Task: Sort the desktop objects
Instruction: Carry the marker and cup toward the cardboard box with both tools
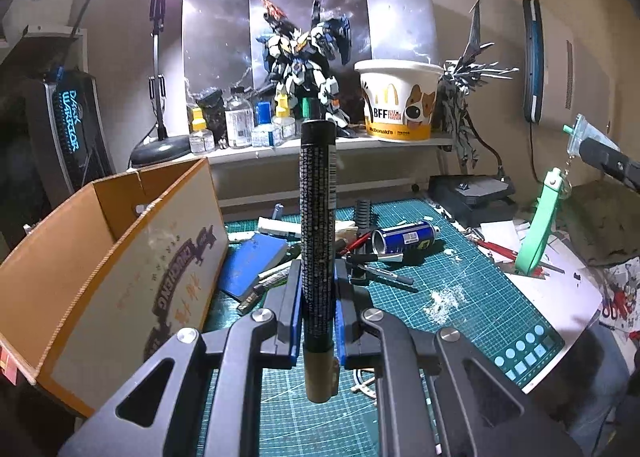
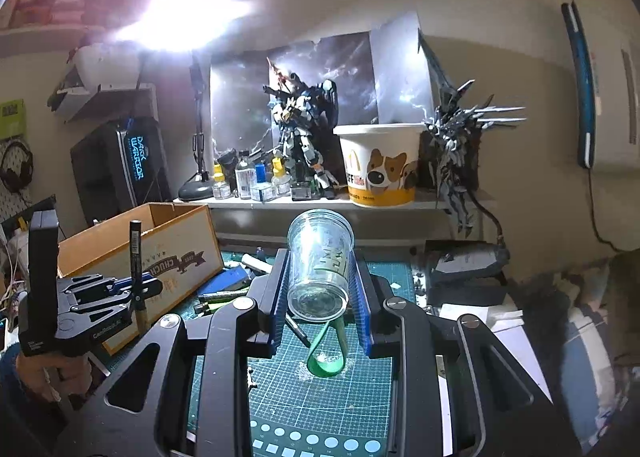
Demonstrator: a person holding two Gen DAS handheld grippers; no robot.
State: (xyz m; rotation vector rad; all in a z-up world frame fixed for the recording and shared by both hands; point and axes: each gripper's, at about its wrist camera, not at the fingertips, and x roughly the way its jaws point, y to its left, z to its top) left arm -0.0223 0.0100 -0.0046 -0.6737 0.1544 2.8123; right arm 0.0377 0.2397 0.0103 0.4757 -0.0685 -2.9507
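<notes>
My left gripper [image 1: 318, 289] clamps the dark marker [image 1: 317, 217] upright at frame centre, its lower tip cut off by the jaws; my right gripper [image 2: 320, 285] pinches the clear cup [image 2: 319, 261], tilted, print unreadable; green strap [image 2: 326, 357] dangling below.

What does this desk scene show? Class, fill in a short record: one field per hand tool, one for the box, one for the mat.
left gripper: shut on an upright black marker
right gripper: shut on a clear cup, tilted, green strap hanging below it
box: cardboard, open, on the left of the mat
mat: green cutting mat, littered with a blue can, pens and a blue block
</notes>
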